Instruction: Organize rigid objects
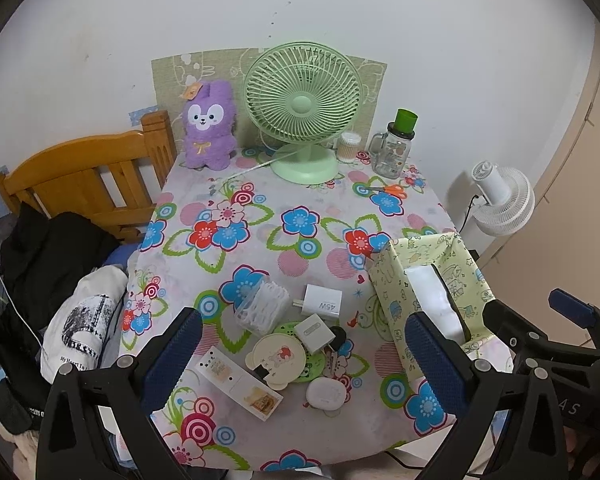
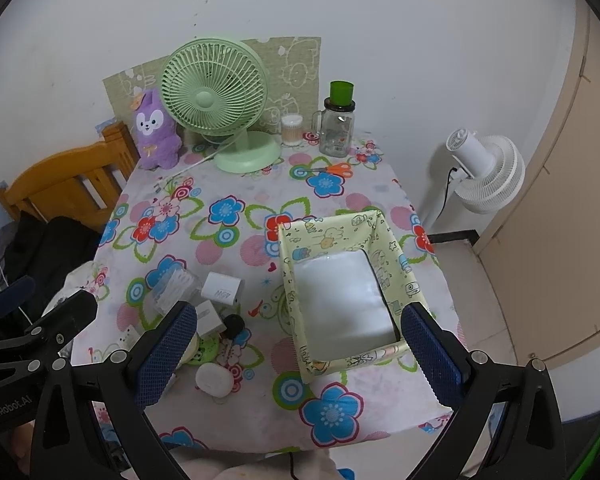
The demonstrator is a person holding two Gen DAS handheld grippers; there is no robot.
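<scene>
A heap of small items lies on the flowered tablecloth (image 1: pixel 260 248) near the front edge: a white 45W charger (image 1: pixel 324 300), a smaller white adapter (image 1: pixel 314 332), a clear box of cotton swabs (image 1: pixel 262 306), a round cartoon mirror (image 1: pixel 276 356), a white earbud case (image 1: pixel 326 394) and a flat white card (image 1: pixel 240 384). To their right stands a pale yellow cartoon-print box (image 2: pixel 340 292) with a white lining, nothing in it. My left gripper (image 1: pixel 300 356) hangs open above the heap. My right gripper (image 2: pixel 300 356) is open over the box's near left corner.
At the back stand a green desk fan (image 1: pixel 304 108), a purple plush rabbit (image 1: pixel 210 124), a cotton-swab jar (image 1: pixel 348 146) and a glass mug with a green lid (image 1: pixel 396 144). Orange scissors (image 1: pixel 394 189) lie nearby. A wooden bed frame (image 1: pixel 88 176) with clothes is left; a white floor fan (image 2: pixel 488 168) right.
</scene>
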